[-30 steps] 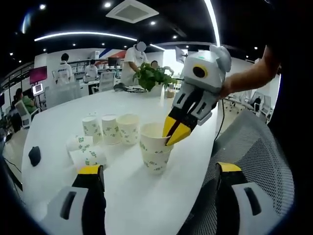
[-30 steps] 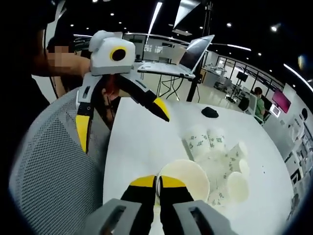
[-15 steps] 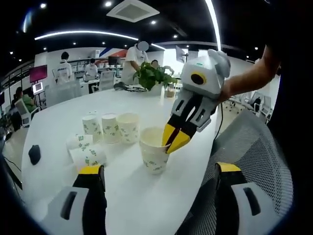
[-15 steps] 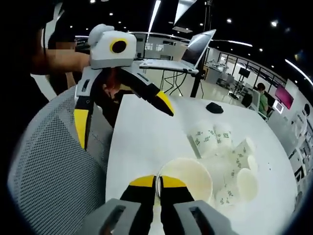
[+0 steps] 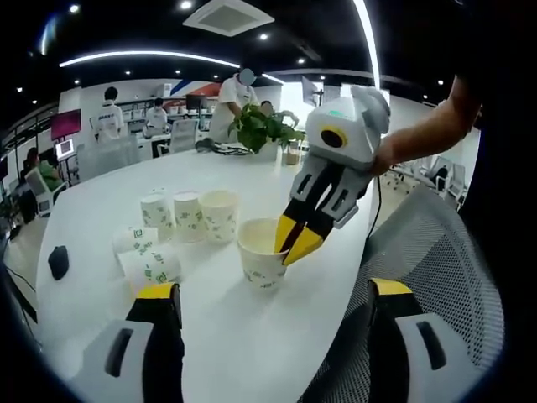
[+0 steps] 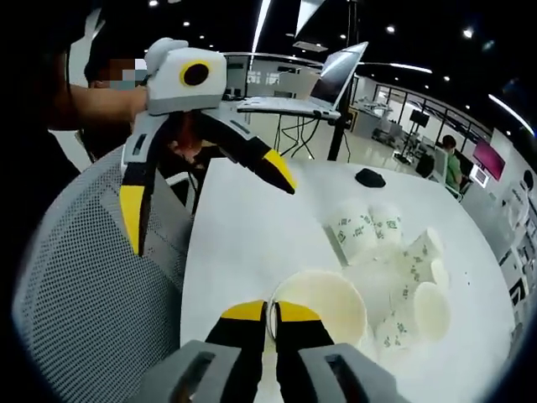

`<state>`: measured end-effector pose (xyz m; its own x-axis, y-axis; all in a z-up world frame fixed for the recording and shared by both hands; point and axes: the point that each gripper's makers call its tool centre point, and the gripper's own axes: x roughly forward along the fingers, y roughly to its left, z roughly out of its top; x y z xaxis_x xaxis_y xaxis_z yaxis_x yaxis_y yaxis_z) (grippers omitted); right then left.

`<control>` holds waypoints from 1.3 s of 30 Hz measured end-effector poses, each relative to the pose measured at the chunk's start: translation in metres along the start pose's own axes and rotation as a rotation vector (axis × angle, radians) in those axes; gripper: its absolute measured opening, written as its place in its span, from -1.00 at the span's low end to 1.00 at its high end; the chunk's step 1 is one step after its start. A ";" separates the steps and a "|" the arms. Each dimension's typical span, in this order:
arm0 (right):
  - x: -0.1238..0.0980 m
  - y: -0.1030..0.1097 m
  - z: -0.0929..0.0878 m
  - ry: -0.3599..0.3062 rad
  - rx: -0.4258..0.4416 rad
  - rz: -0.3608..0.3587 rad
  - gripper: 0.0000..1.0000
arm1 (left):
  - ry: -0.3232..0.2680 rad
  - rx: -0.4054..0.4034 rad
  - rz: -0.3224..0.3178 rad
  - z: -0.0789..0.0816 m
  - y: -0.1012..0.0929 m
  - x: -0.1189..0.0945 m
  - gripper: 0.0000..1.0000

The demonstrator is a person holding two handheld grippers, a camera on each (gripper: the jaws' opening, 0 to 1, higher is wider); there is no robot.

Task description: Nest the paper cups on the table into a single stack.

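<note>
My right gripper (image 6: 270, 312) is shut on the near rim of a white paper cup with a green print (image 6: 327, 304). In the left gripper view that cup (image 5: 260, 267) stands upright at or just above the table top, with the right gripper (image 5: 295, 242) pinching its rim from the right. My left gripper (image 5: 273, 295) is open wide and holds nothing; in the right gripper view the left gripper (image 6: 205, 197) hangs over the table's edge. Three upright cups (image 5: 189, 215) stand in a row behind, and two cups (image 5: 149, 267) lie on their sides.
The white table (image 5: 252, 353) runs back to a potted plant (image 5: 264, 128). A black mouse (image 5: 57, 262) lies at its left edge. A grey mesh chair (image 5: 440, 252) stands close on the right. A laptop (image 6: 336, 82) sits beyond the table. People stand in the background.
The right gripper has carried the held cup a little farther from the left gripper and lower, toward the group of cups. My left gripper has stayed open.
</note>
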<state>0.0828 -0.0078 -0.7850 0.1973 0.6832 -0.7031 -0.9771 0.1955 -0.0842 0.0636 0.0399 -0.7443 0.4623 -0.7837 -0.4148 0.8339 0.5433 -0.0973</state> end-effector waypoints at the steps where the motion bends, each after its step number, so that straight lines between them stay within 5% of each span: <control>1: 0.000 0.000 0.000 0.001 0.003 0.002 -1.00 | 0.002 0.001 0.001 -0.001 0.000 0.000 0.80; 22: 0.003 -0.001 -0.003 0.009 0.035 0.005 -0.98 | 0.002 0.003 -0.001 -0.001 -0.001 0.001 0.79; 39: -0.021 -0.010 0.018 -0.050 0.033 -0.040 -0.87 | -0.013 0.007 0.010 0.002 0.002 0.001 0.81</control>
<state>0.0901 -0.0117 -0.7566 0.2411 0.7086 -0.6632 -0.9652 0.2462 -0.0880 0.0660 0.0396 -0.7426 0.4750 -0.7820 -0.4035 0.8309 0.5495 -0.0869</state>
